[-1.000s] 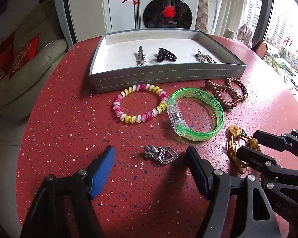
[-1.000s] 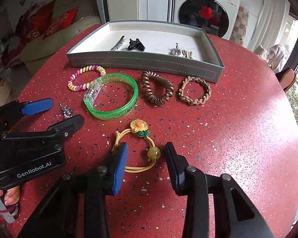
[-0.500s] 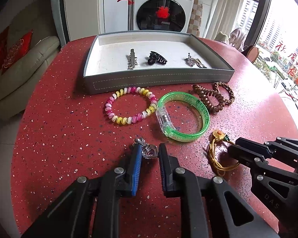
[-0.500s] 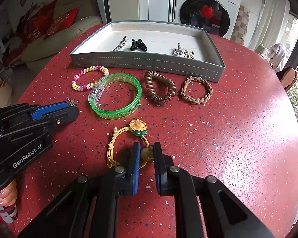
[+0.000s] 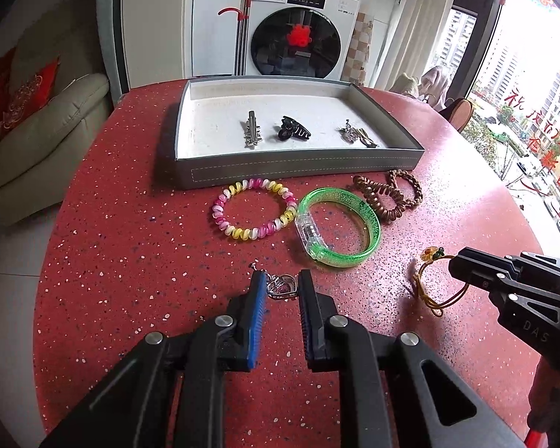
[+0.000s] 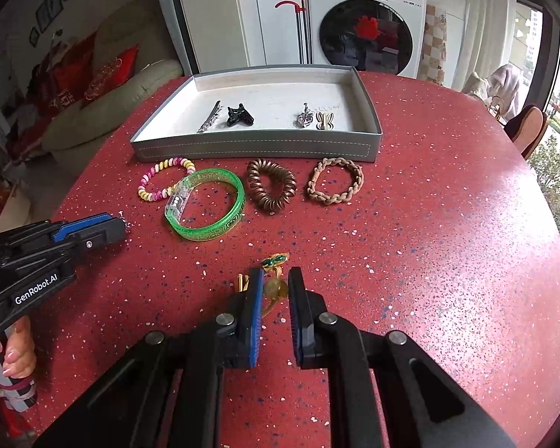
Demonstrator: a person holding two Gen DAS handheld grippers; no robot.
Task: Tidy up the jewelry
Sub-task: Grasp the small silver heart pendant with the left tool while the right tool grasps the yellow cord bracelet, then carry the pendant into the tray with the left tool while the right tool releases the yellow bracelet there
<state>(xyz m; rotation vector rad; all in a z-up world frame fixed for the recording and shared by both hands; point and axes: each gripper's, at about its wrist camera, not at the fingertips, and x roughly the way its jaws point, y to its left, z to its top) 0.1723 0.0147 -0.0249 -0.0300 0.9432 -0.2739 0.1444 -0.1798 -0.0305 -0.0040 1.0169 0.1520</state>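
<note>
My left gripper [image 5: 280,285] is shut on a silver heart pendant [image 5: 281,286], held a little above the red table. My right gripper [image 6: 276,285] is shut on the yellow cord bracelet [image 6: 274,287] with a flower charm, also lifted; the bracelet shows in the left wrist view [image 5: 435,291] too. A grey tray [image 5: 298,168] at the back holds a silver clip [image 5: 252,132], a black claw clip [image 5: 292,131] and two small brooches [image 5: 356,136].
On the table in front of the tray lie a pink-yellow spiral band [image 5: 254,209], a green bangle [image 5: 338,227], a brown spiral hair tie [image 6: 270,184] and a braided bracelet [image 6: 335,181]. A sofa and a washing machine stand beyond the table.
Both grippers closed on their items, the left on the heart pendant and the right on the yellow cord bracelet, then lifted them off the table and drew back slightly.
</note>
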